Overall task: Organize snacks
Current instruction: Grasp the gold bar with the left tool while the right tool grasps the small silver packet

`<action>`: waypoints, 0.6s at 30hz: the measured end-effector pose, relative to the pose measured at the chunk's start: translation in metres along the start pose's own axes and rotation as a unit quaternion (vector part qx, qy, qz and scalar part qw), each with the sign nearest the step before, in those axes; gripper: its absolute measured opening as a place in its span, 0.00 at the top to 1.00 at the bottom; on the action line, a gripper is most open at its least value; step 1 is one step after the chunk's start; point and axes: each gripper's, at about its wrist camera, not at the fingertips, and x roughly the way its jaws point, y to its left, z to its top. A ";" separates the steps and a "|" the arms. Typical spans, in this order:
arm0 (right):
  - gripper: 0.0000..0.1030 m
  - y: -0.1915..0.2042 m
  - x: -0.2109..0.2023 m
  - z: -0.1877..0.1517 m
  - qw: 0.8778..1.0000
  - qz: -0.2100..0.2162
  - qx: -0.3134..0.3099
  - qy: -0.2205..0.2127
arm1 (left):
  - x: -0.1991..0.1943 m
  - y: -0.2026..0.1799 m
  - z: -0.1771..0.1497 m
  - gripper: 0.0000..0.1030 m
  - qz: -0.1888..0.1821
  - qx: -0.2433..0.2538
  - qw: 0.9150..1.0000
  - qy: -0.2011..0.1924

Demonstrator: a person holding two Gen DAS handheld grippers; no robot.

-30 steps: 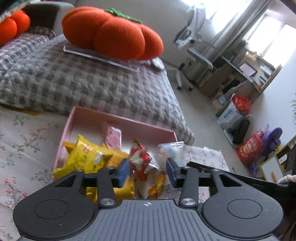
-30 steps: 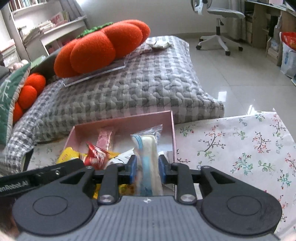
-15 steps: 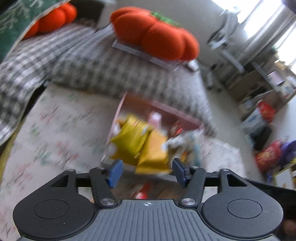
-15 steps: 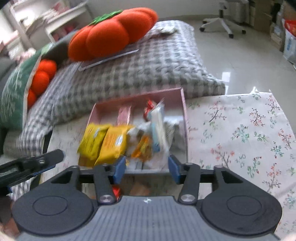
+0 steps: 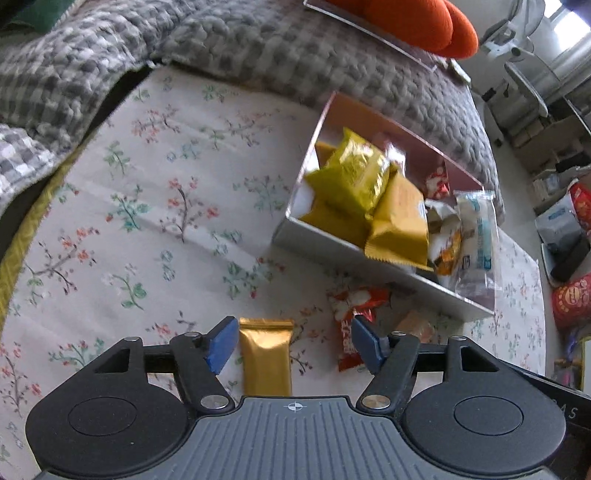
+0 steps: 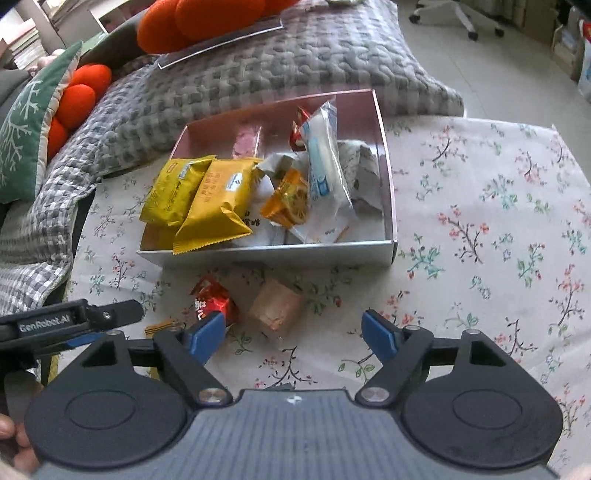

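Observation:
A pink box (image 6: 389, 177) (image 5: 354, 254) on the floral tablecloth holds yellow packets (image 6: 218, 195) (image 5: 354, 177), an orange packet (image 6: 288, 199), a clear blue-and-white packet (image 6: 325, 166) (image 5: 478, 236) and other snacks. In front of it lie a red candy packet (image 6: 210, 299) (image 5: 354, 306), a tan wrapped block (image 6: 275, 306) (image 5: 412, 325) and a gold bar (image 5: 264, 358). My left gripper (image 5: 291, 347) is open and empty, the gold bar between its fingers. My right gripper (image 6: 293, 330) is open and empty, just short of the tan block.
A grey checked blanket (image 6: 295, 55) with orange pumpkin cushions (image 6: 207, 18) lies behind the box. Floral cloth (image 6: 498, 221) stretches to the right of the box and to its left (image 5: 129, 203). Bags and an office chair stand on the floor beyond.
My right gripper let go of the clear blue-and-white packet, which now lies in the box, and opened. Both grippers drew back from the box toward the loose snacks in front.

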 end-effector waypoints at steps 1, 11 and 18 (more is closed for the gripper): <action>0.24 0.001 0.001 -0.001 1.000 0.001 -0.002 0.003 | 0.002 -0.002 -0.002 0.33 0.000 0.003 1.000 0.002; 0.22 0.023 0.012 -0.023 0.995 -0.028 -0.078 0.059 | 0.015 -0.013 -0.017 0.26 0.055 0.054 0.997 0.010; 0.22 0.032 0.021 -0.036 0.987 -0.031 -0.123 0.097 | 0.020 -0.019 -0.021 0.23 0.090 0.094 0.992 0.005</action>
